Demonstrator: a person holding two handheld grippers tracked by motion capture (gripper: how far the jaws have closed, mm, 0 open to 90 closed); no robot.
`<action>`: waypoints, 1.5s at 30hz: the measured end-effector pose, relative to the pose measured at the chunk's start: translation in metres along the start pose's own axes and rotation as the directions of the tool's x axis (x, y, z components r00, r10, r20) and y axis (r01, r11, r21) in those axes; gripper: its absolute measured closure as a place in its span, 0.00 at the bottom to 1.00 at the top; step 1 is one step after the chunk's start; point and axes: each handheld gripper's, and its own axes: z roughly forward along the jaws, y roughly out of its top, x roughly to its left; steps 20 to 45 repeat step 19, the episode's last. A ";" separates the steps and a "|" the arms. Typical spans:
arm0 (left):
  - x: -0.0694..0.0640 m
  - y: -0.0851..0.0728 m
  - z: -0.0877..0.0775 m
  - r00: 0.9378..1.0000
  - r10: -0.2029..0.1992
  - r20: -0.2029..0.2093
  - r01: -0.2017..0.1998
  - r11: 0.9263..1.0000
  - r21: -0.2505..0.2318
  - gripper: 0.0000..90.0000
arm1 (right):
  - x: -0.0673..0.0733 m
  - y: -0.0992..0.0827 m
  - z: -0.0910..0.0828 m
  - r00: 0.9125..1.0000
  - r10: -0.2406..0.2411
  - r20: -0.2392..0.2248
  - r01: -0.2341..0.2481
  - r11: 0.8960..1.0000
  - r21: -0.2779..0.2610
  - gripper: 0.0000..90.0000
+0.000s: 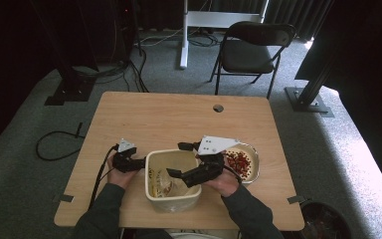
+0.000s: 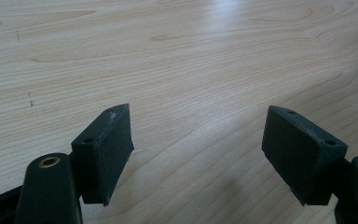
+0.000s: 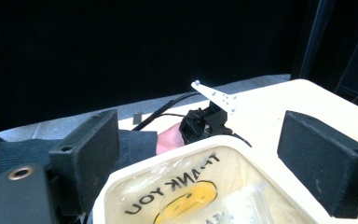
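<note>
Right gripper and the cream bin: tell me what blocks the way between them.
Nothing visible does. The right gripper hangs open over the cream bin, its jaws either side of the near rim in its own view, with only the plastic liner inside.

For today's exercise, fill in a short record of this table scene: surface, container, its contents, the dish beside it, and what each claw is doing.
Surface: wooden table
Container: cream tub, near the front edge
Contents: clear bag with a yellow smiley and "THANK YOU" print
Dish: bowl of red pieces, right of the tub
Left claw: open, nothing between the jaws, beside the tub's left wall
Right claw: open, over the tub's rim
</note>
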 end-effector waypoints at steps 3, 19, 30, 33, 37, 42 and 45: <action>0.000 0.000 0.000 1.000 -0.001 0.000 0.001 1.000 0.000 0.28 | -0.001 -0.004 -0.010 0.998 -0.027 0.060 0.026 0.999 0.024 0.15; 0.000 0.000 0.001 1.000 -0.005 -0.004 0.005 1.000 0.005 0.28 | -0.020 -0.019 -0.070 0.962 -0.025 0.272 0.018 0.999 0.028 0.23; 0.000 0.000 0.001 1.000 -0.005 -0.004 0.005 1.000 0.005 0.28 | -0.020 -0.019 -0.070 0.962 -0.025 0.272 0.018 0.999 0.028 0.23; 0.000 0.000 0.001 1.000 -0.005 -0.004 0.005 1.000 0.005 0.28 | -0.020 -0.019 -0.070 0.962 -0.025 0.272 0.018 0.999 0.028 0.23; 0.000 0.000 0.001 1.000 -0.005 -0.004 0.005 1.000 0.005 0.28 | -0.020 -0.019 -0.070 0.962 -0.025 0.272 0.018 0.999 0.028 0.23; 0.000 0.000 0.001 1.000 -0.005 -0.004 0.005 1.000 0.005 0.28 | -0.020 -0.019 -0.070 0.962 -0.025 0.272 0.018 0.999 0.028 0.23; 0.000 0.000 0.001 1.000 -0.005 -0.004 0.005 1.000 0.005 0.28 | -0.020 -0.019 -0.070 0.962 -0.025 0.272 0.018 0.999 0.028 0.23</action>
